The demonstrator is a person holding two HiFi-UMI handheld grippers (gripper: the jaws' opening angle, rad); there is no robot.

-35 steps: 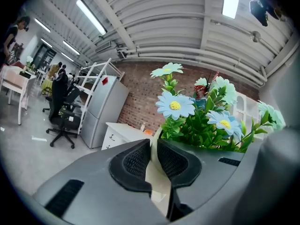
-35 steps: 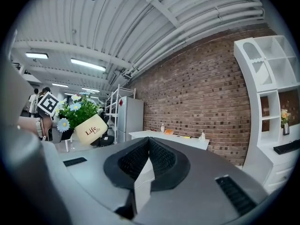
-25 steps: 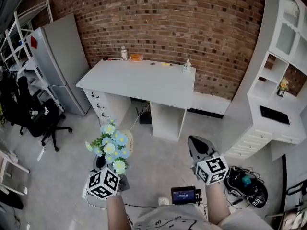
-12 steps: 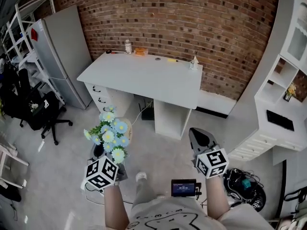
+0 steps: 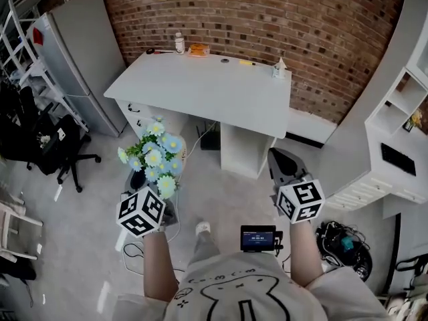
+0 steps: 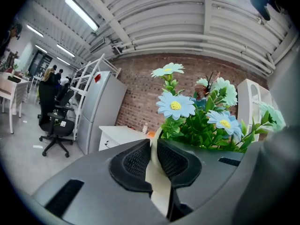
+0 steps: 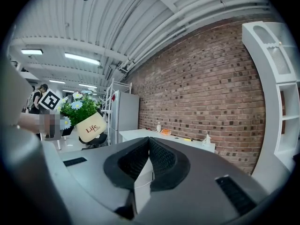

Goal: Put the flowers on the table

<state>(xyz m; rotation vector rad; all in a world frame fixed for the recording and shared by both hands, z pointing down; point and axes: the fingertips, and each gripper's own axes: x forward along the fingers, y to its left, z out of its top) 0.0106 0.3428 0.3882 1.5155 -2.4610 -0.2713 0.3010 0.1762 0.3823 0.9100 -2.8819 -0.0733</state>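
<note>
Flowers (image 5: 155, 158) in cream pot (image 7: 91, 124): held upright over the floor, well short of the tabletop's (image 5: 200, 89) front edge. Left gripper (image 6: 153, 146): jaws pinched on the pot's rim, probably to spare the blooms. Right gripper (image 7: 149, 144): jaws together, empty.

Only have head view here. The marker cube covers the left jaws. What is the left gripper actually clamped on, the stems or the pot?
Observer: The pot. In the left gripper view, the left gripper has its jaws closed on the wall of the cream pot, with the flowers above them.
Operator: Right gripper carrying anything?
Observer: No. The right gripper view shows the right gripper with its jaws together and nothing between them.
Operator: Any marking on the pot?
Observer: Yes. The right gripper view shows "Life" printed on its side.
</note>
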